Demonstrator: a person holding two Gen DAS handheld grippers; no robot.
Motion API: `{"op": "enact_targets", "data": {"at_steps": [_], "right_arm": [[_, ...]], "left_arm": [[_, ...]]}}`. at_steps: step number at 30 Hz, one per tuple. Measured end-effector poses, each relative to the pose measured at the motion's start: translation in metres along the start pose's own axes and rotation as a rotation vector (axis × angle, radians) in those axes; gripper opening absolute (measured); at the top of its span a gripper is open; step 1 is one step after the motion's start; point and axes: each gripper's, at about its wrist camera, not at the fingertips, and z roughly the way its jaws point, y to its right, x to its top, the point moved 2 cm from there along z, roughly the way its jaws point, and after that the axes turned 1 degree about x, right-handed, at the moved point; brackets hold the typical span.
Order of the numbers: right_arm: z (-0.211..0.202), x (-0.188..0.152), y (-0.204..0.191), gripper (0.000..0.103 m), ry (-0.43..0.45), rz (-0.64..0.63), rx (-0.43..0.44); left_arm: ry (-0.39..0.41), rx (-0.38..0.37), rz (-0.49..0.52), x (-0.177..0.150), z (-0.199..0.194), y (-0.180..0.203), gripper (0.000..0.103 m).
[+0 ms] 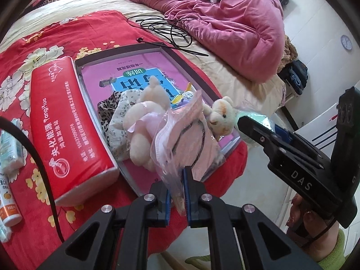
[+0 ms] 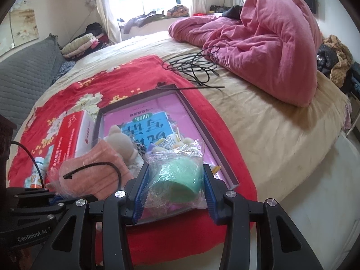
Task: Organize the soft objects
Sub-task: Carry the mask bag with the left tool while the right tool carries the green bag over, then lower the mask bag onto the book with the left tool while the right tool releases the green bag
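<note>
Two claws show in the left wrist view. The left claw [image 1: 177, 193] is pressed together on the near edge of a clear bag of pink masks [image 1: 186, 139], which stands up from its blue pads over the near end of a shallow tray [image 1: 177, 56]. The tray lies on a red floral blanket [image 1: 51, 40] spread across the bed [image 1: 236, 78]. Inside it, on a pink book cover, sit a cream plush toy [image 1: 144, 114], a small teddy bear [image 1: 221, 114] to its right, and leopard and floral cloth [image 1: 112, 110] to its left. A red tissue pack [image 1: 67, 121] lies just beside the tray's left wall. Far beyond the tray a black cable [image 1: 166, 28] coils on the bed near a heaped pink quilt [image 1: 236, 24]. At the right edge the right claw [image 1: 254, 126] reaches toward the tray's near right corner with pale green material at its tip; from this side I cannot tell how its fingers stand.

From the right wrist view, the right claw [image 2: 174, 186] pinches a clear bag holding a green sponge-like lump [image 2: 177, 175], the bag squeezed between both blue pads above the tray's [image 2: 195, 112] near end. Left of it the bag of pink masks [image 2: 94, 175] hangs at the tip of the left claw [image 2: 54, 199], whose grip is partly hidden. The plush toy [image 2: 121, 141] lies in the tray behind the masks. The tissue pack [image 2: 72, 135] touches the tray's left side, and the cable [image 2: 198, 67] and quilt [image 2: 265, 45] lie far off on the bed [image 2: 270, 135].
</note>
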Motion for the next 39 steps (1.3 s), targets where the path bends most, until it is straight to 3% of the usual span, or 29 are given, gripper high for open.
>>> {"op": "enact_targets", "data": {"at_steps": [28,39], "right_arm": [[0.075,0.007,0.009,0.046,-0.069,-0.003,0.008],[0.080,0.007,0.013,0.046,-0.087,-0.017,0.005]], "left_arm": [[0.004,0.019,-0.013,0.019,0.028,-0.015,0.010],[0.001,-0.002,-0.002,0.018,0.026,-0.004,0.010]]}}
